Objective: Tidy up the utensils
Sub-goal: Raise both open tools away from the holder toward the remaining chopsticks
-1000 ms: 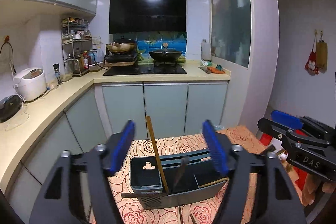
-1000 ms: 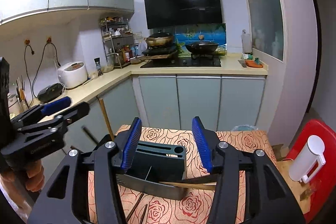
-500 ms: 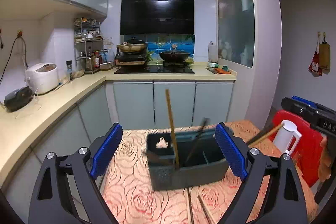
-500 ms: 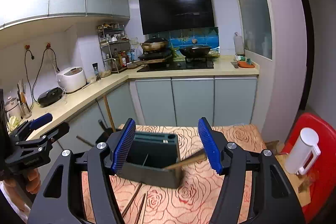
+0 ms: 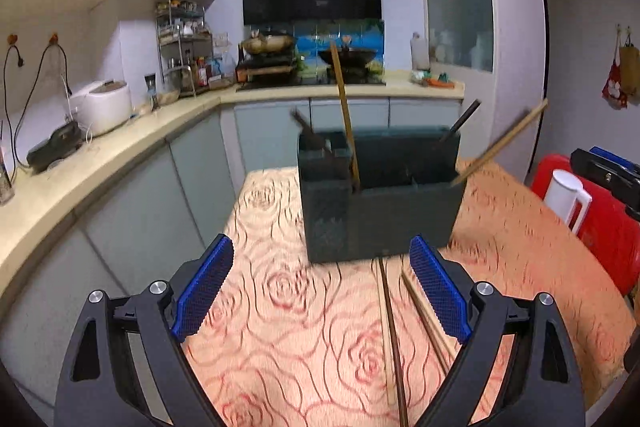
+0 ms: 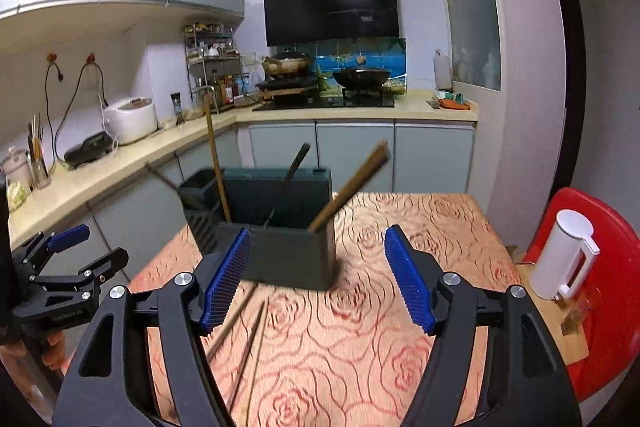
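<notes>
Chopsticks (image 5: 390,327) by left hand-held gripper (image 5: 320,301), released | right hand-held gripper (image 6: 318,277) opening, empty

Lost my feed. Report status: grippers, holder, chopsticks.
Left gripper open, empty. Right gripper opening, empty. Utensil holder upright, several sticks inside. Loose chopsticks on tablecloth, path clear.

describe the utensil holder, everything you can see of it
The holder is a dark grey-green box, plastic by its look, upright on the rose-patterned tablecloth. A smaller compartment sits at its left end beside a wider one. Chopsticks lean out of it at angles. Loose chopsticks lie before it. No gripper touches it.
</notes>
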The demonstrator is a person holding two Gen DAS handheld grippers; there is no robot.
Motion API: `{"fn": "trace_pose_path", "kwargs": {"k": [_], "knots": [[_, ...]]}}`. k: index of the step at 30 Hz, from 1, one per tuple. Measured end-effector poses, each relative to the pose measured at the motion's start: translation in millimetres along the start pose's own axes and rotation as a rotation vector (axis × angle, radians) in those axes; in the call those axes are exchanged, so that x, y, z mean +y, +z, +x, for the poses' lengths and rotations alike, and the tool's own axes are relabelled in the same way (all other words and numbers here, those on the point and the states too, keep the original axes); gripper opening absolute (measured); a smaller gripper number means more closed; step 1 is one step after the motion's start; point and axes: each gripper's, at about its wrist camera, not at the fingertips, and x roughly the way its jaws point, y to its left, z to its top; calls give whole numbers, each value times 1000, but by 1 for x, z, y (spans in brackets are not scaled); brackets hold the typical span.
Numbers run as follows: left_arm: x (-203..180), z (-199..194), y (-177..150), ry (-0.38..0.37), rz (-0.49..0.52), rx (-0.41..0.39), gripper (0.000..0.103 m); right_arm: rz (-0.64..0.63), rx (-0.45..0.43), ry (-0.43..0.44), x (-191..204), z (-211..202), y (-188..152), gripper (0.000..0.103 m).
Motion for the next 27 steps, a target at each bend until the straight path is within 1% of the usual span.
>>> {"fn": "trace_pose_path", "kwargs": {"k": [3, 6, 15, 20, 27], "knots": [[-2, 2, -15, 3, 7, 31, 87, -24, 10, -12, 4, -5, -17, 67], [-3, 1, -27, 6, 9, 44, 87, -30, 18, -14, 6, -10, -30, 67], [0, 6, -66, -8, -28, 132, 87, -50, 31, -29, 4, -25, -60, 67], [3, 10, -86, -7, -46, 177, 87, -69, 72, -25, 8, -24, -81, 67], [8, 17, -106, 6, -30, 229, 87, -57, 140, 1, 13, -12, -108, 67]]}}
